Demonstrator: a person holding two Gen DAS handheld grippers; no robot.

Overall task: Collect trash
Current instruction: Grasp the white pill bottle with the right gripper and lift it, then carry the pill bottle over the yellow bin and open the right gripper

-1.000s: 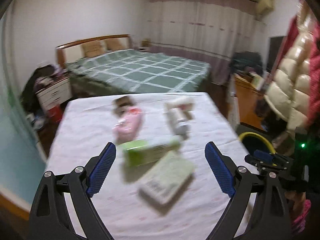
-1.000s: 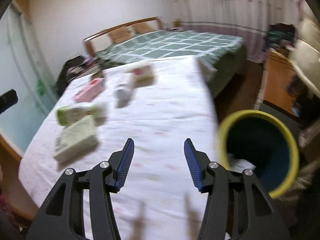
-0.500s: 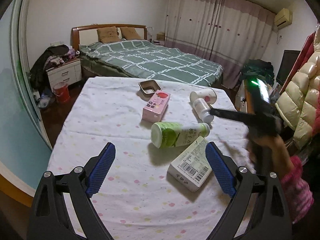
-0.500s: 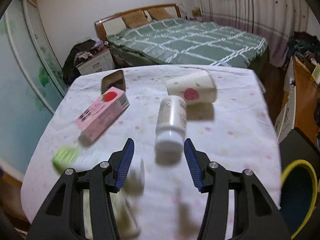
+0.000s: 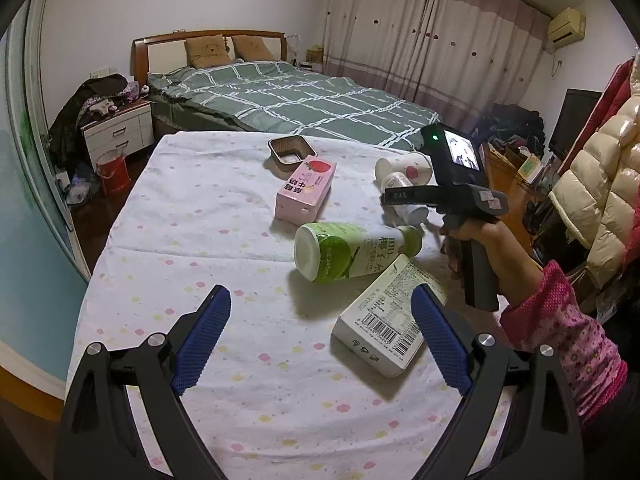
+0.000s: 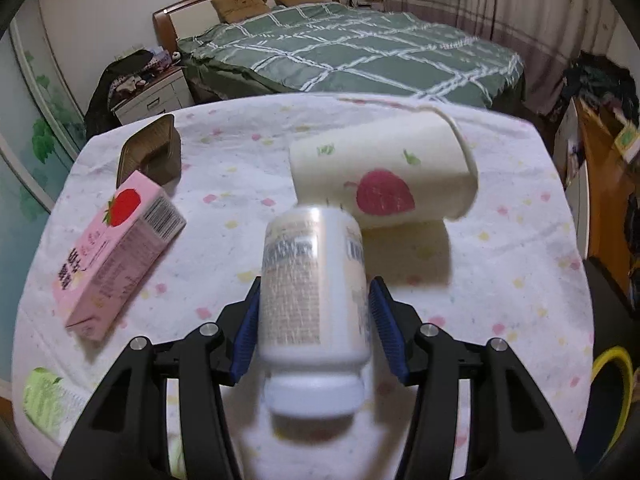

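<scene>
While nothing I can see from here has gone into the bin [image 6: 614, 350], the collecting looks barely begun: all six pieces of trash lie on the table [image 5: 200, 220]. I'll place them by the green bottle [image 5: 352, 254], which lies on its side near the middle.

Biggest first:
- One white carton [image 5: 384, 320] lies flat, touching the bottle's near side.
- One pink box [image 5: 306, 190] is just beyond the bottle.
- One paper cup [image 5: 404, 168] lies tipped over, beyond the bottle and to its right.
- One white bottle [image 6: 316, 320] lies between that cup and the green bottle.
- One foil tray [image 5: 290, 152] is farthest beyond, past the pink box.

There is also one yellow-rimmed bin, off the table's edge, well right of the green bottle.

There are two tools. The right tool [image 6: 316, 288] straddles the white bottle, with its jaws flanking the bottle but, I judge, not yet clenched on it. The left tool [image 5: 320, 296] hangs released and empty, on the near side of the green bottle.

By my reckoning, six pickups remain.
</scene>
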